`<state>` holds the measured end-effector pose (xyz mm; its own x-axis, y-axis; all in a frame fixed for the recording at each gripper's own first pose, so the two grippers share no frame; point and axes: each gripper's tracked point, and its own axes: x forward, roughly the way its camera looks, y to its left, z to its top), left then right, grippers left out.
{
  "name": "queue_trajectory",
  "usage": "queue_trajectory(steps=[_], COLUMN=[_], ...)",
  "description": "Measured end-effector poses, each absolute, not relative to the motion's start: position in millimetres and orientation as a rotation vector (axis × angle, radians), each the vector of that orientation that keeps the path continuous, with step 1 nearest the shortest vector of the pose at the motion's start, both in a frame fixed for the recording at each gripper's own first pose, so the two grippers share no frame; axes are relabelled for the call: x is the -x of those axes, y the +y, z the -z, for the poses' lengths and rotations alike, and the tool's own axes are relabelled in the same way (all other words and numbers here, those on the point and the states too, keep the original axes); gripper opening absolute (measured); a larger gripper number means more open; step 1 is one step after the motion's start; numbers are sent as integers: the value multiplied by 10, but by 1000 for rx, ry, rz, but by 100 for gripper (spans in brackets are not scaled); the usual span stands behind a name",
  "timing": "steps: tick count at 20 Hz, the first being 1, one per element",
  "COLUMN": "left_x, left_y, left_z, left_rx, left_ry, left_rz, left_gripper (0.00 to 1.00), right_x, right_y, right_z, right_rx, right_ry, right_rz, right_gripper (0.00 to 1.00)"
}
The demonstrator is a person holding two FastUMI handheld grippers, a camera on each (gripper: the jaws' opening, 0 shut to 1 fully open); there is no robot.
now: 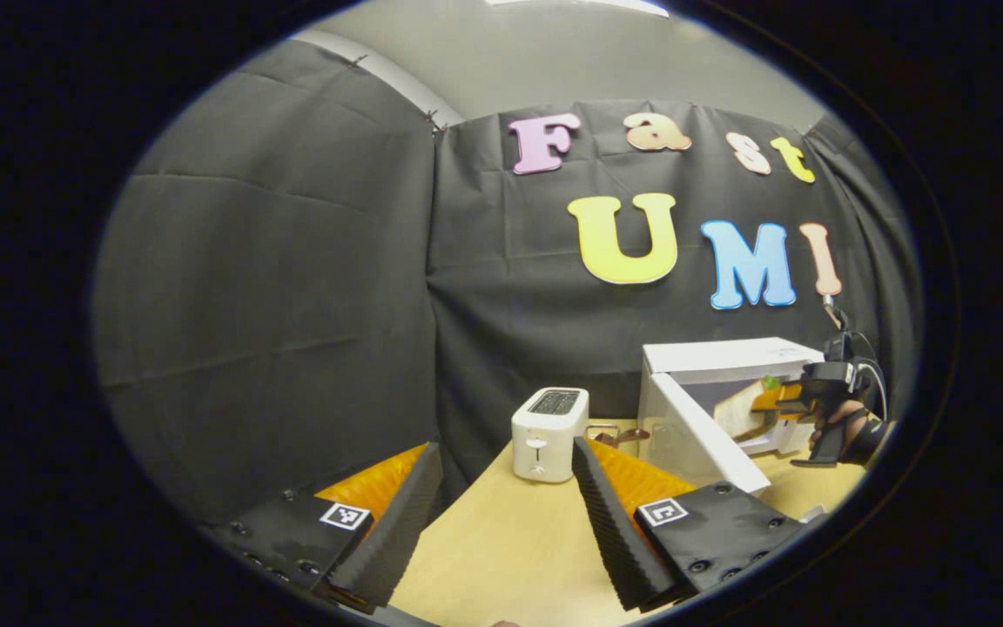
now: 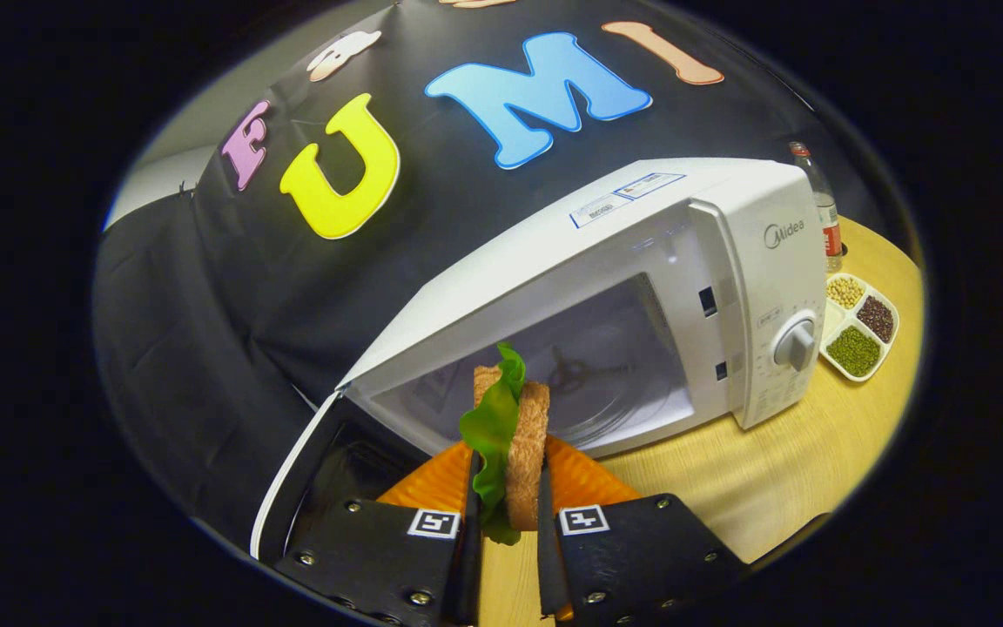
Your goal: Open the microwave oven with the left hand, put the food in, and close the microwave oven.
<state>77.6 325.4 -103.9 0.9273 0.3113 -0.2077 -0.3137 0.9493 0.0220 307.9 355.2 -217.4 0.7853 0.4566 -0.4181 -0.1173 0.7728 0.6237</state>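
The white microwave (image 2: 641,226) stands on the wooden table with its door (image 2: 319,475) swung wide to the left and its cavity (image 2: 606,374) showing. My right gripper (image 2: 508,466) is shut on a sandwich (image 2: 526,435) of toast and green lettuce, held upright just in front of the cavity's opening. In the left gripper view the microwave (image 1: 728,355) sits far right with its door (image 1: 702,435) open, and the right gripper (image 1: 802,396) holds the sandwich (image 1: 741,409) at its mouth. My left gripper (image 1: 506,448) is open with nothing between its fingers, well back to the left of the microwave.
A white toaster (image 1: 549,433) stands on the table (image 1: 501,540) ahead of the left gripper. To the right of the microwave lie a white divided tray of beans (image 2: 858,326) and a bottle (image 2: 824,209). A small brown item (image 1: 619,435) sits behind the toaster.
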Motion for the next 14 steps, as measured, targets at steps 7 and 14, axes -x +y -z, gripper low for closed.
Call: queue_trajectory(steps=[7,14], left_x=[-762,-641], left_y=[3444,3543], left_z=[1159,1246], left_rx=[-4,-38], left_ry=[254,299], left_rz=[-343,-363], left_gripper=[98,97], right_x=[-3480,-3772], right_y=[3742,3775], right_z=[2452,2604], right_rx=[-610,-650], right_ry=[555,515], right_rz=[-285,-241], right_gripper=[27,27])
